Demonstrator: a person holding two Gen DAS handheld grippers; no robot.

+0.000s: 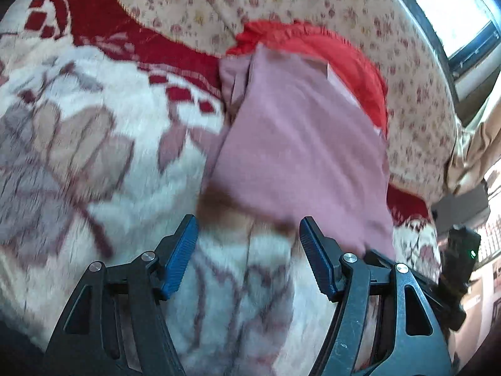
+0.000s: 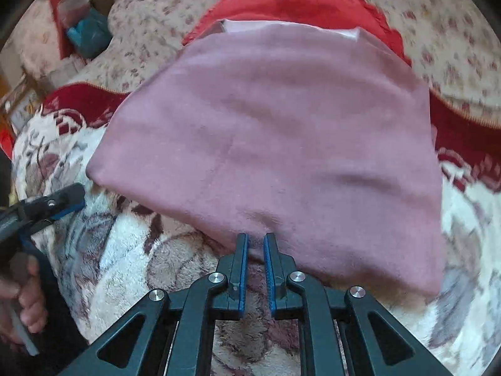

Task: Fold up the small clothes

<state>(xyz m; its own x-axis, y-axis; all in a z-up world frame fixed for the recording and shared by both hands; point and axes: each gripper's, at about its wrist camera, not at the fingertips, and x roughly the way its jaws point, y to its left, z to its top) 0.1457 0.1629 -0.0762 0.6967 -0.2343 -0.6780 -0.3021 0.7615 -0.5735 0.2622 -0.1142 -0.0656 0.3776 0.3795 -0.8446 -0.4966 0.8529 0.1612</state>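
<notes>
The pink garment (image 2: 269, 144) lies spread on the plush floral blanket (image 2: 119, 250) of a bed, its far end overlapping a red cloth (image 2: 300, 0) and its near hem running crosswise directly ahead of the right tongs (image 2: 255, 244). Those tongs are nearly pressed together, with the hem's edge reaching into the narrow gap between the blue pads; they look to be pinching the fabric there, though the contact itself is partly hidden. The left tongs (image 1: 249, 235) stand spread with nothing between them, only blanket below. From them, the garment lies ahead and to the right, its near left corner just beyond the tips.

The garment's long axis seems to run away from both tongs toward the red cloth, so a fold would likely carry the near hem forward along that line. The right hand is already on the hem; the left is close by but apart from the cloth and would need to take the left corner first.
</notes>
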